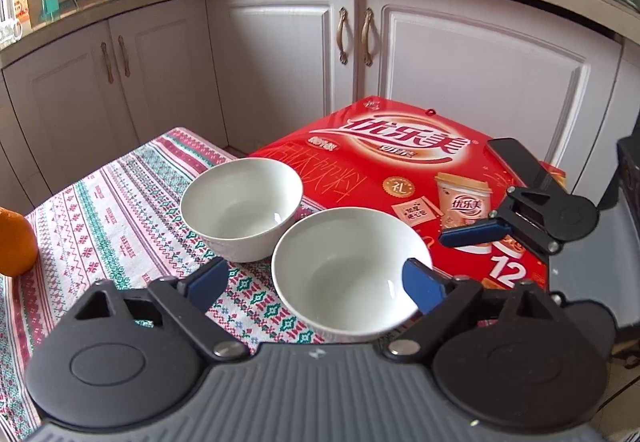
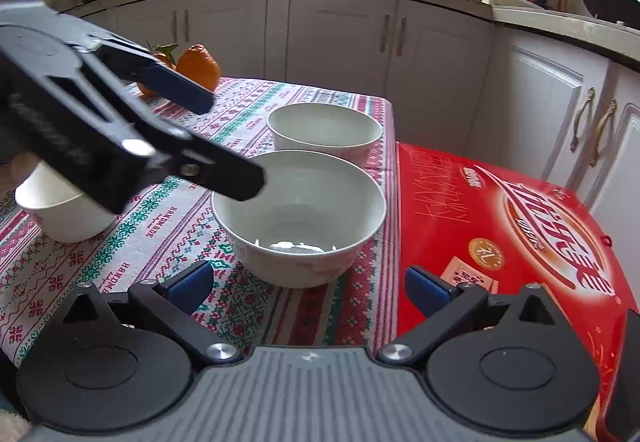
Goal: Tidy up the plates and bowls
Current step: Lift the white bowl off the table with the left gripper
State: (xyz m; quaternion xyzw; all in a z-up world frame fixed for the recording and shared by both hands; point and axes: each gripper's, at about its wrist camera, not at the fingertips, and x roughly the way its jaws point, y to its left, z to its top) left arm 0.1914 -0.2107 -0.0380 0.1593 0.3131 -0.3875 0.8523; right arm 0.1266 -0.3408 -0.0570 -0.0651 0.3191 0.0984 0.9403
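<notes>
Left tool (image 1: 316, 282) tilted over near bowl (image 1: 352, 274)

Red drink carton (image 1: 400, 177) beside patterned tablecloth (image 1: 120, 209) (orange (image 1: 14, 242) at its edge).

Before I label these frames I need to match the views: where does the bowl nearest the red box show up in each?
Left wrist view: the near bowl sits low centre-right, between the left gripper's blue pads.
Right wrist view: the same bowl is at centre, ahead of the right gripper.
Shared landmark: the red box, right of the bowl in both.
</notes>
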